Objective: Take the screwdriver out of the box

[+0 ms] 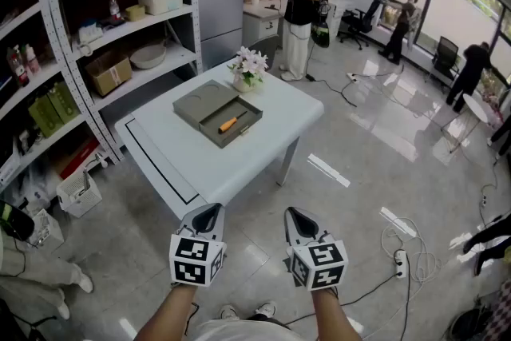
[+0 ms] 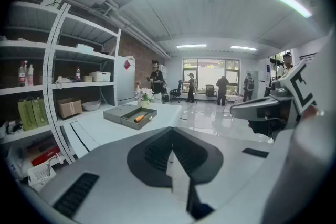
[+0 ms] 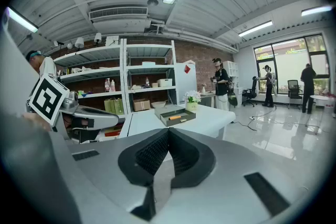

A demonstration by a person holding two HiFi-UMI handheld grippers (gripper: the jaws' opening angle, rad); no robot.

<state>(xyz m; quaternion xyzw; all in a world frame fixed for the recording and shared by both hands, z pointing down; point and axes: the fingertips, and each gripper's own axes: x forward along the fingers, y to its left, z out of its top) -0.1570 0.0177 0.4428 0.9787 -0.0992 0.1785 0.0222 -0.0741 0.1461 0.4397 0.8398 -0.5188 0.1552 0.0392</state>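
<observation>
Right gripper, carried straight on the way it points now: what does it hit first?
Probably the white table. The shut right gripper aims at its near edge, short of the open box holding the screwdriver. Nothing shows in between, though depth is unclear.

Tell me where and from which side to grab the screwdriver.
Take the screwdriver by its thick orange handle, jaws across it, coming straight down from above: it lies flat in the open box, whose walls would likely block a sideways approach.
</observation>
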